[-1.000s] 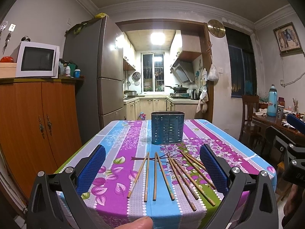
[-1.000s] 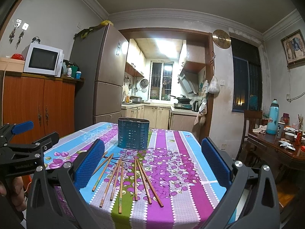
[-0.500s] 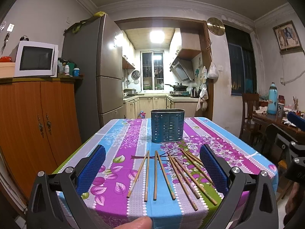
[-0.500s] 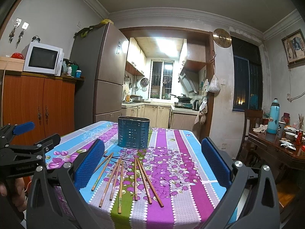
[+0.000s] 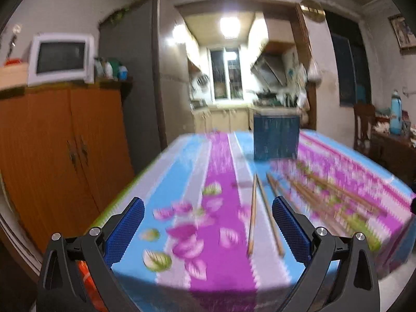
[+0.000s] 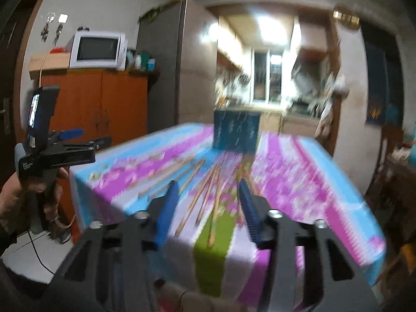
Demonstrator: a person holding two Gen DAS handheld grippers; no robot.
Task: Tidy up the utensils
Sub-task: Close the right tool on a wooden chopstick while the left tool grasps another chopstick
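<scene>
R gripper [image 6: 208,195]: my jaws have just been closing and now stand narrow, a clear gap left between the blue pads [image 6: 166,208], nothing pinched. A few chopsticks [image 6: 208,195] lie on the cloth in line w/ that gap, beyond the tips; can't tell any contact, frame is badly blurred. L gripper [image 5: 208,231]: jaws wide, empty, pads apart over the near edge of the table [image 5: 182,171]. Two chopsticks [image 5: 260,215] lie lengthwise just inside my right-side pad, the rest fan out further right, smeared by blur. All sticks flat on the striped floral tablecloth [image 6: 299,176], none lifted. Blue utensil holder [image 5: 276,137] stands upright at the far side of the table, past the sticks' far ends, apart from them. From the R cam I see the L gripper off the table's left corner, held in a hand [image 6: 15,197]. Beyond: orange cabinet [image 5: 59,150] w/ white microwave [image 5: 61,58] on top, grey fridge [image 5: 137,78], lit kitchen behind.
</scene>
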